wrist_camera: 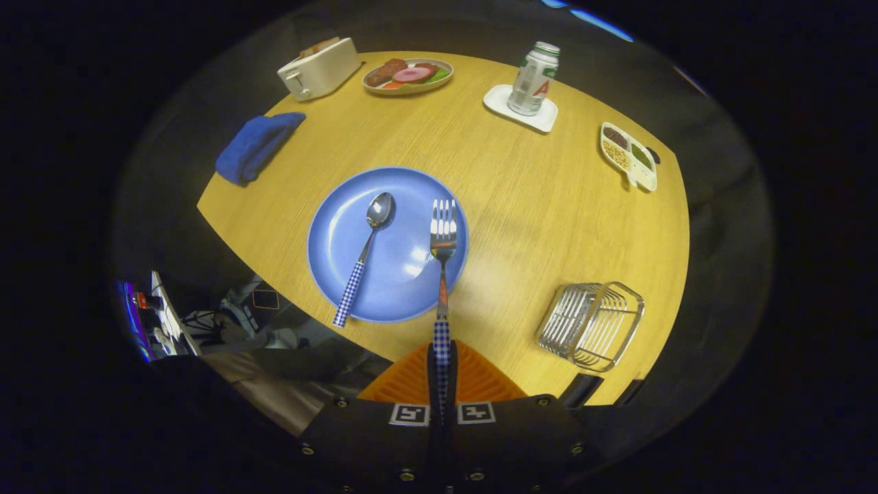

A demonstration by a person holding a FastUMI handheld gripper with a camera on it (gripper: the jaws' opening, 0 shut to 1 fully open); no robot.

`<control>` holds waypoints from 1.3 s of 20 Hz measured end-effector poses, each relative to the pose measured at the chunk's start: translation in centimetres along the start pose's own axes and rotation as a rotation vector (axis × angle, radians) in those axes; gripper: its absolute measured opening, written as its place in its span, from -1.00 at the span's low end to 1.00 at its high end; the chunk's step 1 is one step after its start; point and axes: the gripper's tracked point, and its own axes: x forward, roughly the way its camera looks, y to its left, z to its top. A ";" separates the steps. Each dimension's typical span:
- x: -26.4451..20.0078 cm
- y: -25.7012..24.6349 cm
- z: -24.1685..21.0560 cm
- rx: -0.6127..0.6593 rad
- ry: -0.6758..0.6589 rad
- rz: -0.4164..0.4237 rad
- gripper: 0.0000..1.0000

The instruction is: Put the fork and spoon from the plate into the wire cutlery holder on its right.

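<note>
My gripper (442,363) is clamped tight on the steel fork's (443,254) blue-checked handle. Tines over the round blue plate (398,274), beside the matching spoon (365,255). Wire cutlery holder (591,326) off right.

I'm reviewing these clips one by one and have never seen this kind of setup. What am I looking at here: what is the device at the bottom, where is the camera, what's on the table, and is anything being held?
The camera is a fisheye that rides on a handheld two-finger gripper and looks forward along its fingers, which appear at the bottom. A person carries the tool; there is no robot arm.

The fingers are closed on the checked handle of a fork, whose tines reach out over a blue plate. A spoon with a matching handle lies on that plate.

On the wooden table, to the plate's right, sits a wire cutlery holder. Beyond the plate are a blue cloth, a toaster, a dish of food, a can on a white coaster, and a divided snack tray.
</note>
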 end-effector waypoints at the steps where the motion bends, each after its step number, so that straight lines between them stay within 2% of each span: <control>1: -0.9 -1.2 -0.6 0.005 0.005 -0.015 -0.99; 5: -3.1 -5.0 -2.6 0.006 0.034 -0.057 -0.99; 9: -4.4 -7.5 -3.6 0.059 0.074 -0.034 -0.99; 14: -6.3 -12.2 -7.2 0.058 0.214 -0.095 -0.99; 19: -5.9 -13.0 -7.2 0.039 0.268 -0.075 -0.99; 26: -4.7 -14.6 -7.1 0.000 0.343 -0.097 -0.98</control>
